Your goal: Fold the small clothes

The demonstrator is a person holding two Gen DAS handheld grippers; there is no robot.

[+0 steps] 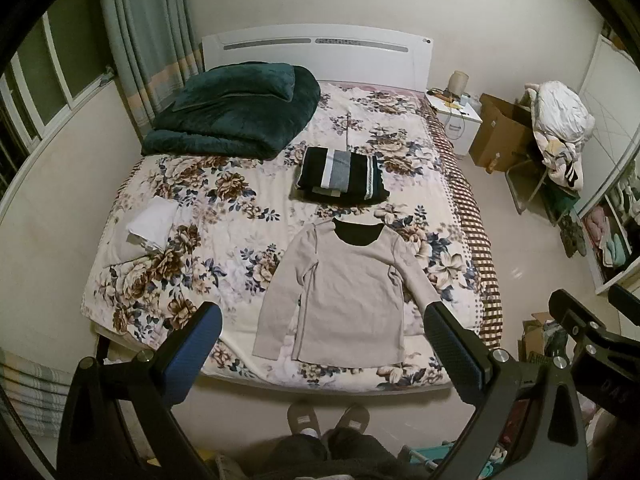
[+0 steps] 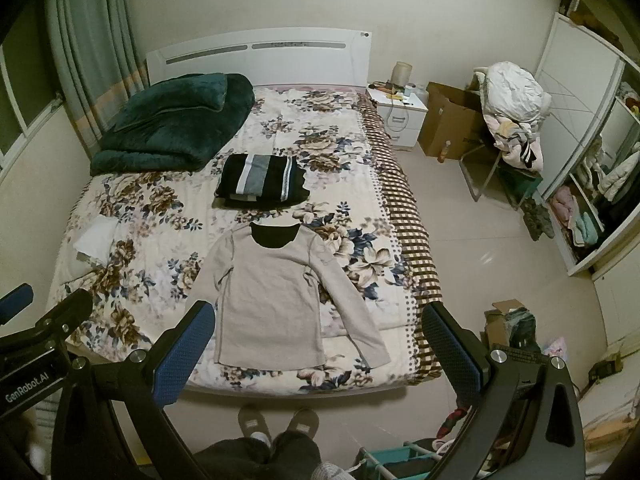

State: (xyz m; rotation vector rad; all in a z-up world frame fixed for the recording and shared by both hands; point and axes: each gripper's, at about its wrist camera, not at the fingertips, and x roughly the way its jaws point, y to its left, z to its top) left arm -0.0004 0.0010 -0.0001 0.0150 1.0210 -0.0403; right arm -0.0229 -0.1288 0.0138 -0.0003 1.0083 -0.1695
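A beige long-sleeved top (image 1: 344, 288) with a black collar lies flat, sleeves spread, near the foot of the floral bed (image 1: 224, 216); it also shows in the right wrist view (image 2: 272, 292). My left gripper (image 1: 324, 344) is open and empty, held high above the bed's foot. My right gripper (image 2: 320, 344) is open and empty at the same height. A stack of folded dark striped clothes (image 1: 340, 176) lies behind the top, also in the right wrist view (image 2: 260, 180). A folded white garment (image 1: 150, 224) lies at the bed's left edge.
A folded dark green blanket (image 1: 236, 108) sits at the head of the bed. A white nightstand (image 2: 398, 114), a cardboard box (image 2: 448, 124), a chair piled with laundry (image 2: 512, 120) and an open wardrobe (image 2: 592, 184) stand on the right. The person's slippered feet (image 2: 276, 424) are at the bed's foot.
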